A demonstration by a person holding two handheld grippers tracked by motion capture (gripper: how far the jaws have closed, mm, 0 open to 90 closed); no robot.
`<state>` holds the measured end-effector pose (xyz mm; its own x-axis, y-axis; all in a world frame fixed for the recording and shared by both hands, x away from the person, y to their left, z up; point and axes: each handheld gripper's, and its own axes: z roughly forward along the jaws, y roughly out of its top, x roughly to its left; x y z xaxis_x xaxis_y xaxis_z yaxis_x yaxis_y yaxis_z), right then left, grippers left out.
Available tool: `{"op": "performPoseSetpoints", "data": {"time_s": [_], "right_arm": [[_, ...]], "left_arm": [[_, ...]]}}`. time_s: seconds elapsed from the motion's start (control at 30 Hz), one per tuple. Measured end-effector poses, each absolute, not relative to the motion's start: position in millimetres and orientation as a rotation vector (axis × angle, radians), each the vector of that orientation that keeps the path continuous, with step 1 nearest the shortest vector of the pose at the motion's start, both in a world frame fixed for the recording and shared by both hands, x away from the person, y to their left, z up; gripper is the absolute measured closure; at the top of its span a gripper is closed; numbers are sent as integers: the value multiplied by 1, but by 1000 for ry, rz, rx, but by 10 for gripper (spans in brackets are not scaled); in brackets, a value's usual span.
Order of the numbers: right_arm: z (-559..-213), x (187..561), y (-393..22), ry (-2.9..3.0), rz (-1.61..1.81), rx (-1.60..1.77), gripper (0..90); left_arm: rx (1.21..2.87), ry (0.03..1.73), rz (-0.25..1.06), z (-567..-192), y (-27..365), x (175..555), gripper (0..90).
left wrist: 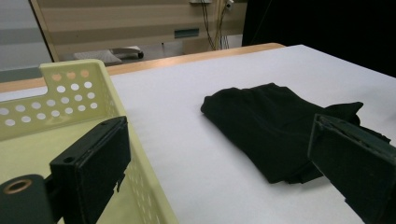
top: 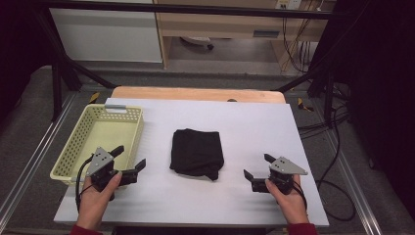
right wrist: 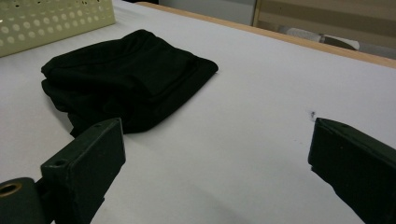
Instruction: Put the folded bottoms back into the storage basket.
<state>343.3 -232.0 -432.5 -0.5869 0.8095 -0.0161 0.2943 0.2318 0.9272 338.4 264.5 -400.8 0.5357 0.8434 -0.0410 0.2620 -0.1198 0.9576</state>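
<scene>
The folded black cloth (top: pixel 196 152) lies on the table (top: pixel 254 122) between both tools, left tool (top: pixel 130 162) and right tool (top: pixel 255 167), each spread wide and empty, probably ready to grasp it for the yellow basket (top: pixel 78 142).

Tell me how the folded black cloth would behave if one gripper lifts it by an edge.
The black cloth looks soft and folded in layers, so it would probably droop and unfold. It seems light, likely sliding on the smooth white table when pushed. One loose corner already sticks out.

Folded cloth (top: pixel 196 152) lies on table (top: pixel 254 127), right of basket (top: pixel 128 142).
</scene>
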Motion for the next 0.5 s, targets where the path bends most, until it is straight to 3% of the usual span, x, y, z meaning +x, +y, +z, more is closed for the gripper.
{"op": "performPoseSetpoints", "data": {"time_s": [0.5], "right_arm": [[-425,342,-224,2037,1351,1071,42]], "left_arm": [[1660,947,662,-401,262,339,57]]}}
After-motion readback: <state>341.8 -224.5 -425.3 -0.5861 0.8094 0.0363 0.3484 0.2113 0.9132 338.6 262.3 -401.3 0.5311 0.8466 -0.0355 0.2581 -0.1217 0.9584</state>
